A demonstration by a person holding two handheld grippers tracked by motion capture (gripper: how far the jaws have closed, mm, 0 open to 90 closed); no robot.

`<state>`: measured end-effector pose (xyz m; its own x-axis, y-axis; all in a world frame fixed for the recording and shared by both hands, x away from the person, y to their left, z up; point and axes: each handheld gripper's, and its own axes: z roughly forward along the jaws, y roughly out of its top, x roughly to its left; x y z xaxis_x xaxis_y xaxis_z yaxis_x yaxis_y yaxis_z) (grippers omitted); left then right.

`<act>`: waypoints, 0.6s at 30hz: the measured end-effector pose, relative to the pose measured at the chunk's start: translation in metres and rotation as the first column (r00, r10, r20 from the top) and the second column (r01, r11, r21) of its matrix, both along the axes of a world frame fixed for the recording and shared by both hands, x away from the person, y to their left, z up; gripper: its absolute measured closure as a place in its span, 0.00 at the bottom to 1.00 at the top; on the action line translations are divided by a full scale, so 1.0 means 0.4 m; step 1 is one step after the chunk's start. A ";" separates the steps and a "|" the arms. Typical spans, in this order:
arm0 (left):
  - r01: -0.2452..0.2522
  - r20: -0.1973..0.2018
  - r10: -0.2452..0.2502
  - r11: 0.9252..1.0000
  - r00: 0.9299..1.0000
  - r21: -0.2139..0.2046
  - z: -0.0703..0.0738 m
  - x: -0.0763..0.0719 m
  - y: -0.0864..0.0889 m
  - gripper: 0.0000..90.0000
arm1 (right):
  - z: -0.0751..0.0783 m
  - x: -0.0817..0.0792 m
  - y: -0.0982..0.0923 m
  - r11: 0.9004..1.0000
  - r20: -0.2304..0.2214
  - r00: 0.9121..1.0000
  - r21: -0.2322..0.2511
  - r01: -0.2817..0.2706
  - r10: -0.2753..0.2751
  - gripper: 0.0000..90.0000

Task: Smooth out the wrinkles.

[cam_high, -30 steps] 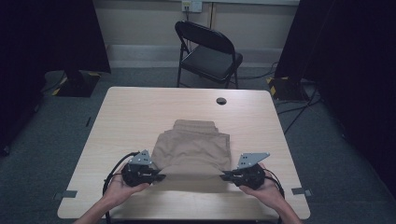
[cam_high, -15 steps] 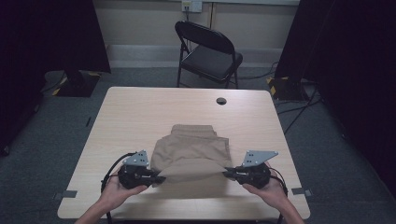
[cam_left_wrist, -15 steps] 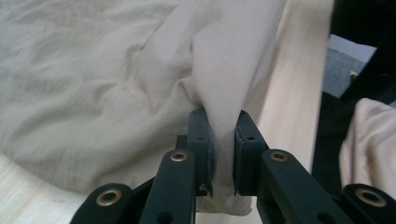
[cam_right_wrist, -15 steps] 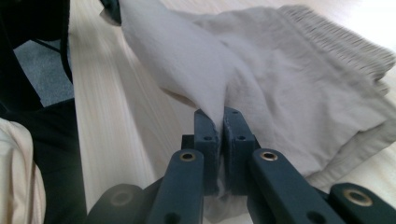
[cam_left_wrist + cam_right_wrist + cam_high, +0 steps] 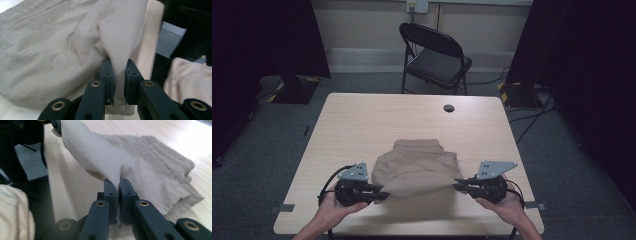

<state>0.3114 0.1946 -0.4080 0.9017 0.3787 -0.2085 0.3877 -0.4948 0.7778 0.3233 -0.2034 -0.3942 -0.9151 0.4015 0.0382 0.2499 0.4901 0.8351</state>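
The left gripper (image 5: 382, 194) is clenched on one near corner of a beige pair of shorts (image 5: 417, 167); in the left gripper view its jaws pinch a bunched fold of the cloth (image 5: 119, 62) between the pads. The right gripper (image 5: 458, 185) is likewise clamped on the other near corner, and the right gripper view shows its two jaws pressed tight together with the fabric (image 5: 117, 178) rising out from between them. Both tools sit in a person's hands near the desk's near edge, the left one toward the near left corner, the right one toward the near right corner. Between them the near hem of the shorts is lifted off the desk (image 5: 362, 125) and stretched in a sagging line, while the far part with the ribbed waistband (image 5: 418, 145) lies on the wood, about midway between the left and right edges. A round cable hole (image 5: 448, 108) sits near the far edge, and a black folding chair (image 5: 434, 55) stands on the floor beyond it.
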 end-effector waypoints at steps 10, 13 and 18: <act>0.001 0.038 0.001 0.999 0.999 -0.045 0.091 -0.025 -0.024 0.89 | 0.086 -0.025 -0.001 0.999 0.043 0.999 0.054 0.003 -0.005 0.96; -0.042 0.006 0.042 0.997 0.999 -0.061 0.079 0.031 -0.023 0.89 | 0.075 0.020 0.002 0.998 0.016 0.999 0.045 0.032 -0.033 0.96; -0.077 -0.036 0.076 0.996 0.996 -0.043 0.052 0.092 -0.003 0.89 | 0.038 0.094 0.000 0.998 -0.042 0.997 0.022 0.063 -0.062 0.96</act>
<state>0.3480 0.1933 -0.3871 0.8624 0.4361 -0.2570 0.4500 -0.4280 0.7837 0.3610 -0.2036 -0.3792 -0.8856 0.4565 0.0851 0.3137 0.4530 0.8345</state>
